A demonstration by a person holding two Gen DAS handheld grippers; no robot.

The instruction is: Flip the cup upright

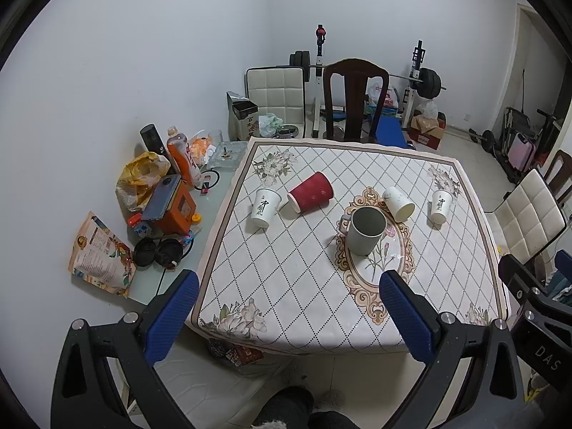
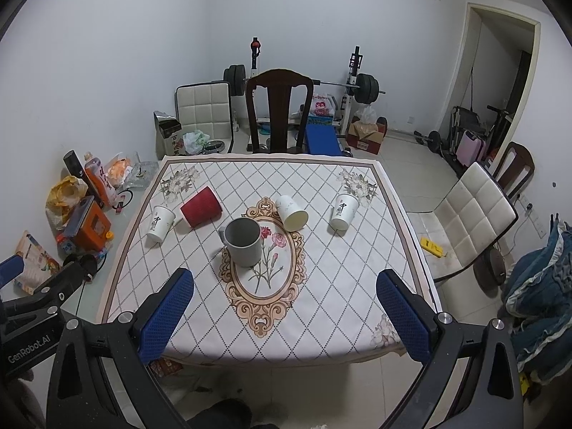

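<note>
I hold both tools back from the near edge of the table with the diamond-patterned floral tablecloth, above it; my left gripper and my right gripper each stand with jaws spread wide and nothing between the blue pads. Count on the cloth: five cups — one grey ceramic mug with a handle, upright at the centre medallion; one red ribbed paper cup, lying on its side toward the far left; one plain white paper cup, also on its side just right of the mug; two white paper cups printed with black calligraphy, one at the far left and one at the far right, both apparently resting rim-down. I judge the paper cups light, thin-walled and easily crushed — grip mid-wall, across the diameter, with gentle closure, since a tipped cup will probably roll away under a side push. The ribbed sleeve should give better friction than the smooth white walls.
</note>
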